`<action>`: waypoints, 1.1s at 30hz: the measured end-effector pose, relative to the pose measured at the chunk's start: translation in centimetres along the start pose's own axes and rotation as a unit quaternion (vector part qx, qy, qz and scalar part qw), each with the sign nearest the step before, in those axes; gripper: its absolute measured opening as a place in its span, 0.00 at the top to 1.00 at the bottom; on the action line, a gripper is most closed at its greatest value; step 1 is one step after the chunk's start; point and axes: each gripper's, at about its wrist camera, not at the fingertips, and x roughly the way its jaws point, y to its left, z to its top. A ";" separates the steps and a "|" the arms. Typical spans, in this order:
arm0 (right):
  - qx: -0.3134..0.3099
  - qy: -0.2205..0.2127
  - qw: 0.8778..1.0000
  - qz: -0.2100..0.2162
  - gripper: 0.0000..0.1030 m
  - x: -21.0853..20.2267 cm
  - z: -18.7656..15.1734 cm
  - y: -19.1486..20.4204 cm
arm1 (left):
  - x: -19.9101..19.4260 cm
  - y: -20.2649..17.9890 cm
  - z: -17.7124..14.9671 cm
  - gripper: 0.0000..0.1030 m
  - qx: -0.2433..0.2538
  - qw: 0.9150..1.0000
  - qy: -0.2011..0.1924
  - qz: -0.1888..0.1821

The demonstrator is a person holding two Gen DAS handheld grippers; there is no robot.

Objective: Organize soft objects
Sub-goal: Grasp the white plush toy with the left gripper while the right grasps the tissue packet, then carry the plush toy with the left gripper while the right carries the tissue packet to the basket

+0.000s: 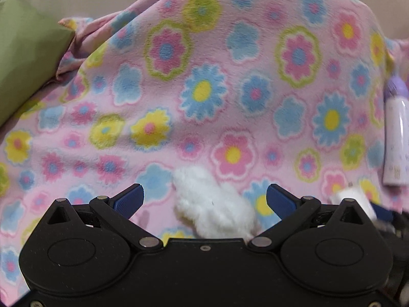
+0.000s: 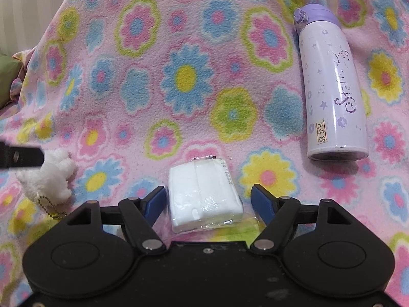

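Seemingly little is done: the left gripper (image 1: 204,199) gapes around the white plush toy (image 1: 212,204), the right gripper (image 2: 208,202) around the tissue pack (image 2: 204,197), both items lying ungrasped on the floral blanket (image 2: 179,76).

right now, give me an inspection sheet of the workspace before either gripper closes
surface: flowered pink fleece blanket, rumpled at the far edge
job's things: white plush toy with a bead chain, lying between the left gripper's fingers; wrapped tissue pack lying flat between the right gripper's fingers
clutter: lilac bottle on its side, lid away from the camera
grippers: left gripper open around the plush; right gripper open around the pack, neither squeezing
cables: nothing seen
surroundings: green cushion at the far left; pale wall behind
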 end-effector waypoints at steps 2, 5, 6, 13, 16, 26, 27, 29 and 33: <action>0.000 0.000 1.000 0.000 0.28 0.0 0.0 0.0 | 0.9 0.1 0.4 0.04 -0.017 1.000 0.013 0.004; 0.000 0.000 1.000 0.001 0.27 0.1 0.0 0.1 | 2.2 0.3 0.6 0.04 -0.042 0.999 0.035 0.003; 0.000 0.000 1.000 0.001 0.27 0.1 0.0 0.0 | 2.6 0.3 0.6 0.04 -0.047 0.998 0.042 0.004; 0.000 0.000 1.000 0.002 0.27 0.2 0.0 0.0 | 5.2 -0.7 0.3 0.05 -0.041 0.997 0.067 0.021; 0.006 -0.003 1.000 0.005 0.28 0.1 -0.1 -0.1 | 5.6 -1.1 -0.3 0.31 -0.031 0.996 0.077 0.023; 0.046 -0.026 0.999 0.012 0.50 -0.5 -0.4 -1.7 | 0.9 0.6 -2.3 0.51 -0.022 0.999 0.032 -0.027; 0.047 -0.027 0.998 0.014 0.50 -0.5 -0.4 -1.7 | 0.2 0.8 -2.6 0.51 -0.023 0.999 0.028 -0.030; 0.049 -0.027 0.998 0.016 0.50 -0.6 -0.4 -1.8 | -0.7 0.7 -2.8 0.51 -0.026 0.999 0.023 -0.032; 0.052 -0.028 0.998 0.018 0.50 -0.6 -0.5 -1.9 | -1.8 1.3 -3.1 0.53 -0.032 0.998 0.021 -0.044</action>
